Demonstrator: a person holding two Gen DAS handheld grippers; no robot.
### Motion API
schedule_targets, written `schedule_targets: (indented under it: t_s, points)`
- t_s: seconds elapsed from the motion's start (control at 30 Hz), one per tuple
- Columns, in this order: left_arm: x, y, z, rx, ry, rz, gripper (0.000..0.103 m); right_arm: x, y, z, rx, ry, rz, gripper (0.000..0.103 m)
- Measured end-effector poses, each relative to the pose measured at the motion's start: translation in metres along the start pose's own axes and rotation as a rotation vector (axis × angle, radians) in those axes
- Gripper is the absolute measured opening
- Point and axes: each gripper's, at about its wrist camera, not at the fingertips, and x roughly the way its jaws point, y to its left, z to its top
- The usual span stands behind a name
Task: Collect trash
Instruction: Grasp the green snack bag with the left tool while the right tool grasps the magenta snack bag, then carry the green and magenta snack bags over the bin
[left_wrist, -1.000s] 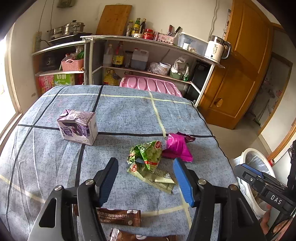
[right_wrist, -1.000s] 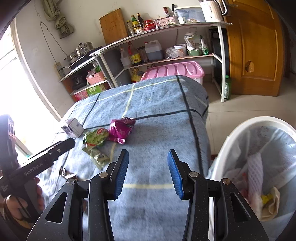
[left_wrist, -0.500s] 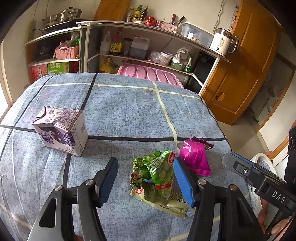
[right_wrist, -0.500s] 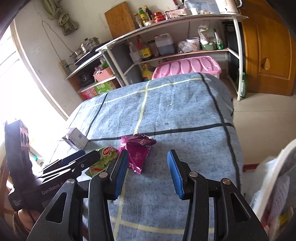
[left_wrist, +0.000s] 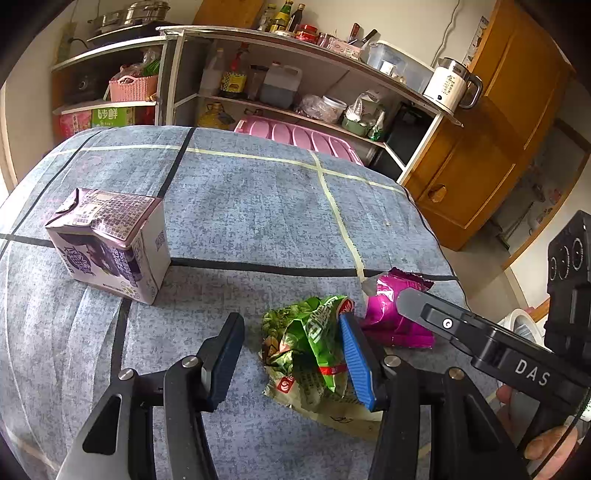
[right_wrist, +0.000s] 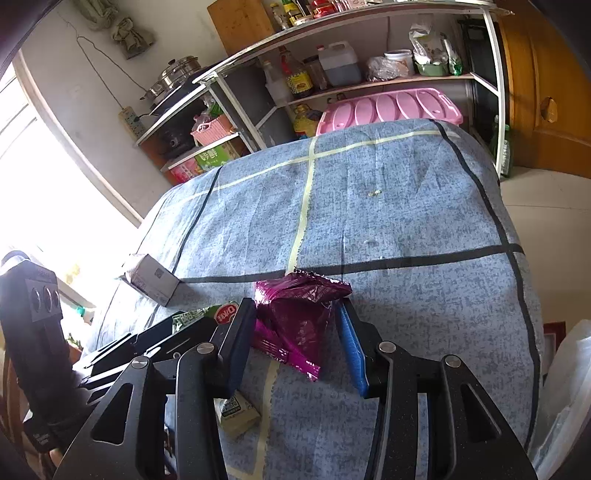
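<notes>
The green wrapper (left_wrist: 314, 347) lies crumpled on the desk (left_wrist: 258, 214), touching the purple wrapper (right_wrist: 299, 321). Both look light, soft, slippery; pinch the raised folds. Left tool (left_wrist: 291, 365) closing around green; right tool (right_wrist: 295, 350) half-wide astride purple

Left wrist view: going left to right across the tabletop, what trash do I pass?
Purple milk carton → crumpled green snack wrapper, between the left gripper's closing jaws → magenta wrapper, partly under the right gripper.
</notes>
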Motion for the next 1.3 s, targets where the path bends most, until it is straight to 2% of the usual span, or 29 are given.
schedule_targets:
  t_s: [0.17,0.23,0.27,0.43,0.67,1.3]
  points:
    - [0.004,-0.003,0.0,0.002,0.002,-0.003,0.052,0.0,-0.002,0.0,-0.004,-0.009,0.005,0.045]
    - [0.005,-0.003,0.0,0.004,0.001,-0.005,0.048,0.001,-0.002,-0.001,-0.008,-0.01,0.01,0.039]
    - [0.005,-0.003,0.0,0.006,0.002,-0.01,0.044,0.001,-0.002,-0.002,-0.009,-0.011,0.009,0.039]
    - [0.005,-0.004,0.0,0.012,0.0,-0.009,0.041,0.0,-0.004,-0.004,-0.01,-0.023,0.004,0.032]
    - [-0.003,-0.01,-0.003,0.031,-0.009,-0.019,0.032,-0.011,-0.004,-0.011,-0.016,-0.032,0.005,0.029]
    - [-0.065,-0.045,-0.023,0.073,-0.082,-0.038,0.031,-0.081,-0.01,-0.04,0.019,-0.13,0.017,0.029]
